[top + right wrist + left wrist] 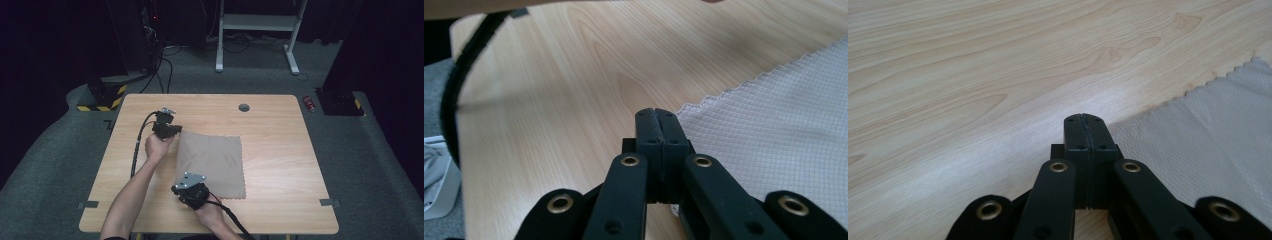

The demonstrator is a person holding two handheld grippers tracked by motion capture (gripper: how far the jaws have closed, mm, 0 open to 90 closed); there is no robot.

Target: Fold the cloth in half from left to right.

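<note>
Both tongs are clenched, jaws pressed flat together. Whether any cloth is pinched between them I cannot tell. The left gripper (pixel 176 131) sits at the far left corner of the cloth (pixel 212 162), and in its own view the closed tips (pixel 1083 120) meet that corner's zigzag edge (pixel 1198 90). The right gripper (pixel 186 192) is at the near left corner; its tips (pixel 657 114) touch the cloth's edge (pixel 744 87) there. The tan cloth lies flat near the middle of the wooden table (pixel 280 125). A dark round plug (pixel 244 107) sits in the tabletop beyond the cloth, well apart. A black cable (pixel 137 145) trails from the left gripper along the table's left side.
</note>
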